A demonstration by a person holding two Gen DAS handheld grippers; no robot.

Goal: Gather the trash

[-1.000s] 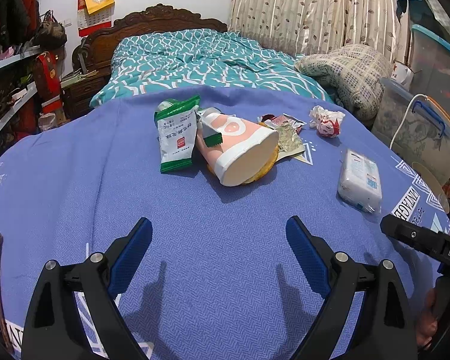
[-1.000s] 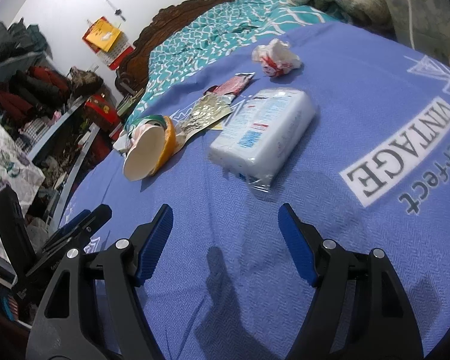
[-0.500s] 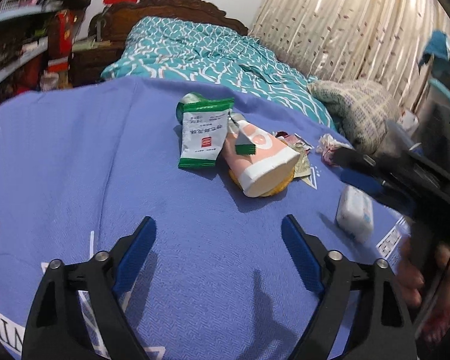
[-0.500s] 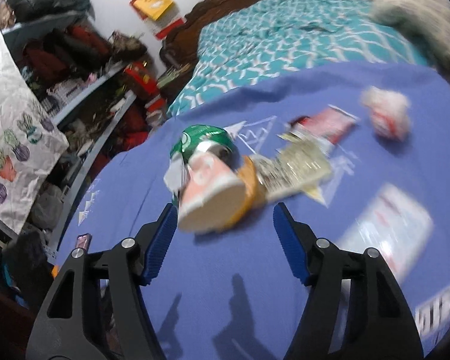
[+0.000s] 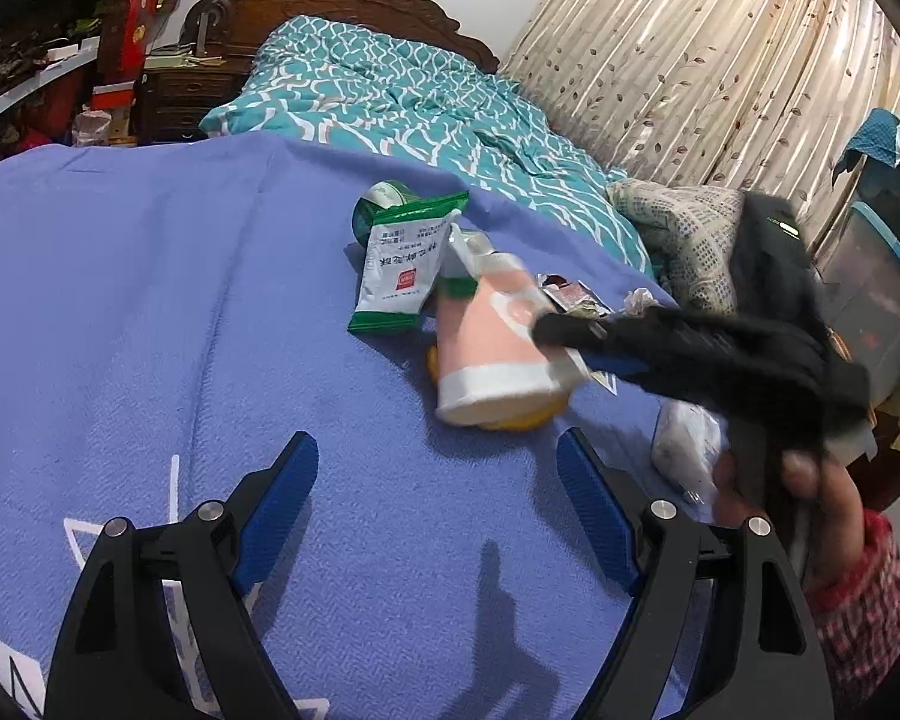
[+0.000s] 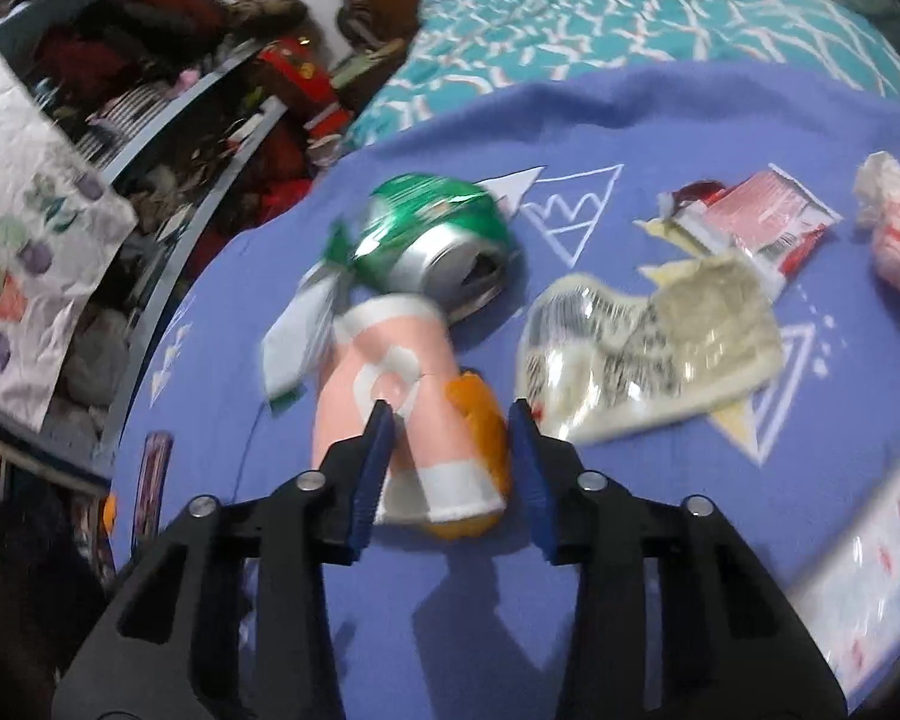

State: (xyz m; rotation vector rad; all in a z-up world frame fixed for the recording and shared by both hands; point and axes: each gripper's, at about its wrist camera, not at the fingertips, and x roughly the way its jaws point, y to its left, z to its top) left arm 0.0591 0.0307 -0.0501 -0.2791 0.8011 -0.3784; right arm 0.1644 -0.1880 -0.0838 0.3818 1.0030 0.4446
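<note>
A pink and white paper cup (image 6: 411, 420) lies on its side on the blue bedspread (image 5: 150, 312), with an orange peel (image 6: 477, 420) against it. My right gripper (image 6: 450, 414) is open, its fingers on either side of the cup and peel; it also shows in the left wrist view (image 5: 576, 333). A green can (image 6: 432, 240), a green and white snack packet (image 5: 399, 267), a clear crumpled wrapper (image 6: 648, 354), a red wrapper (image 6: 762, 216) and a crumpled tissue (image 6: 894, 234) lie around the cup. My left gripper (image 5: 435, 480) is open and empty, above bare bedspread, short of the cup.
A white tissue pack (image 6: 870, 576) lies at the right. A phone (image 6: 153, 474) lies near the bedspread's left edge. A teal quilt (image 5: 420, 96) and a grey cushion (image 5: 684, 228) lie beyond. Shelves (image 6: 150, 108) stand left, plastic bins (image 5: 870, 294) right.
My right gripper has swung left from the tissue pack and come down over the pink cup, its jaws narrower. My left gripper has turned right a little and stays open.
</note>
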